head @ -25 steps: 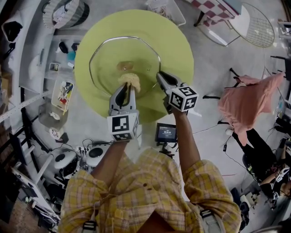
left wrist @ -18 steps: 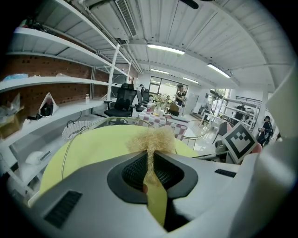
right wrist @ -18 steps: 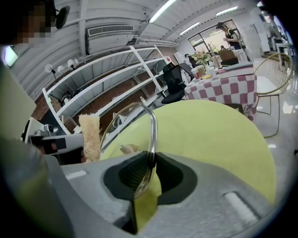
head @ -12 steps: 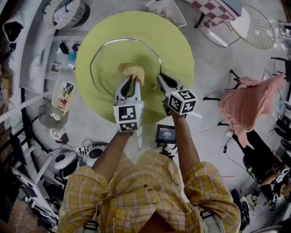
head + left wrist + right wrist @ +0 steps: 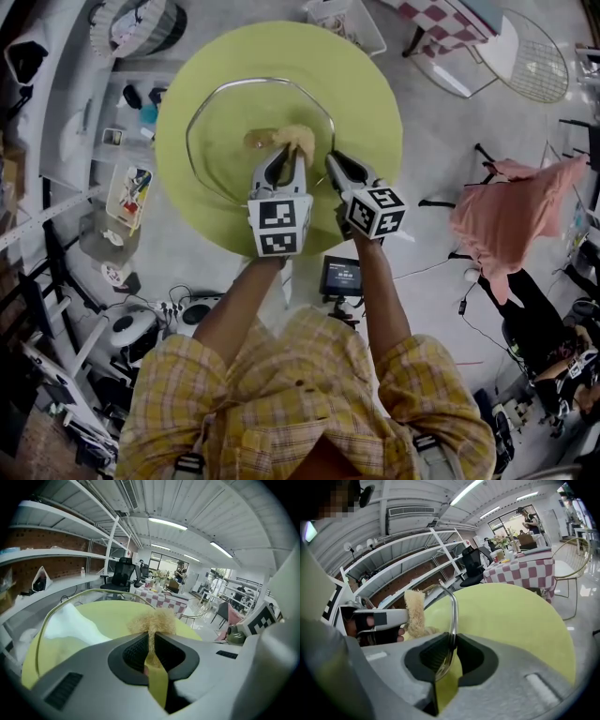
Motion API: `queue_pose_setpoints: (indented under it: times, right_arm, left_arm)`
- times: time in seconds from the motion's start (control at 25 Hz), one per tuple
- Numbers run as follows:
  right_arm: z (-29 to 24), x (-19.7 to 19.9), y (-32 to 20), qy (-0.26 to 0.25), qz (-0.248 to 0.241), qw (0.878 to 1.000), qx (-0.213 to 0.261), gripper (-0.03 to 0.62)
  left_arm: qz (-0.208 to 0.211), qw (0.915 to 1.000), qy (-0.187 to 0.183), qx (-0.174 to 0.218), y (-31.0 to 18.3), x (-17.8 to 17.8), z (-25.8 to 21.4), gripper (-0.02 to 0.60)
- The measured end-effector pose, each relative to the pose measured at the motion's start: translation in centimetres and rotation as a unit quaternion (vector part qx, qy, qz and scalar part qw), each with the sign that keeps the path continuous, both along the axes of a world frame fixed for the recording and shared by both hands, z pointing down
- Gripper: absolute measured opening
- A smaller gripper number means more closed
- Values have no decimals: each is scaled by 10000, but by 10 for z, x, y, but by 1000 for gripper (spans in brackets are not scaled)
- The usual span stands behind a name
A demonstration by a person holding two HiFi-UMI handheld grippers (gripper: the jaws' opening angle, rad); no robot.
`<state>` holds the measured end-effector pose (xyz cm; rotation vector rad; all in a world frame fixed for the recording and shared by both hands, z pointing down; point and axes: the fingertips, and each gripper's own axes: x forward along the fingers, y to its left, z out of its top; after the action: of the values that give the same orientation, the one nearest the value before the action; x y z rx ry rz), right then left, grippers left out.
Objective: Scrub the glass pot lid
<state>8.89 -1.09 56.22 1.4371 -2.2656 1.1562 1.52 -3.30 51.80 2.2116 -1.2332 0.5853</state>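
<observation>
1. Broadly, a round yellow-green surface (image 5: 370,84) in the upper middle of the head view, ringed by grey floor and shelving.
2. Lying flat on that surface, left of centre: the glass pot lid (image 5: 220,117), clear with a bright metal rim, rising toward the camera in the left gripper view.
3. Beyond the surface's far edge, a clear plastic bin (image 5: 349,21); further right, a round wire basket (image 5: 536,42). Contents of both too small to make out.
4. Left gripper (image 5: 289,155) reaching over the lid's right half, fingers closed almost fully on the tail of a scrub pad, with only the pinched strip between them.
5. Right gripper (image 5: 330,159) at the lid's right edge, fingers clamped on the metal rim, which runs up between them in the right gripper view.
6. Scrub pad (image 5: 300,139), tan and fibrous, bunched beyond the left fingertips and resting on the glass just right of the knob.
7. Knob (image 5: 258,139), brownish, at the lid's centre, just left of the pad.
8. Since a second ago: pad and left gripper moved from below and left of the knob, up and across to its right, close to the right gripper; right gripper unmoved on the rim; lid in the same place.
9. Printed on each gripper's cube (image 5: 278,225), black-and-white square markers and no lettering. On the floor below the surface, a small lit screen (image 5: 341,273), text too small to read.
</observation>
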Motion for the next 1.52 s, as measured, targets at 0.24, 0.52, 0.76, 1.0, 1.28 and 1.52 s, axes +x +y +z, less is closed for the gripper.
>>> queue_pose_setpoints:
  times: [0.24, 0.52, 0.76, 1.0, 1.28, 1.52]
  right_arm:
    - [2, -1, 0, 172, -39, 9998, 61, 55]
    - [1, -3, 2, 460, -125, 9987, 157, 57]
    - [1, -3, 1, 664, -221, 9972, 253, 58]
    - [0, -2, 3, 707, -208, 9969, 281, 58]
    - [-2, -1, 3, 732, -190, 9967, 301, 58]
    - [-3, 1, 3, 776, -172, 9963, 331, 58]
  left_arm:
    - [-26, 10000, -30, -59, -12, 4, 9, 43]
    - [-77, 9997, -52, -229, -27, 7, 20, 43]
    - [-46, 9994, -35, -332, -37, 14, 25, 43]
    - [-77, 9991, 5, -417, -41, 18, 25, 43]
    - [-289, 9989, 44, -365, -47, 14, 27, 43]
    - [-216, 9993, -30, -313, -53, 13, 18, 43]
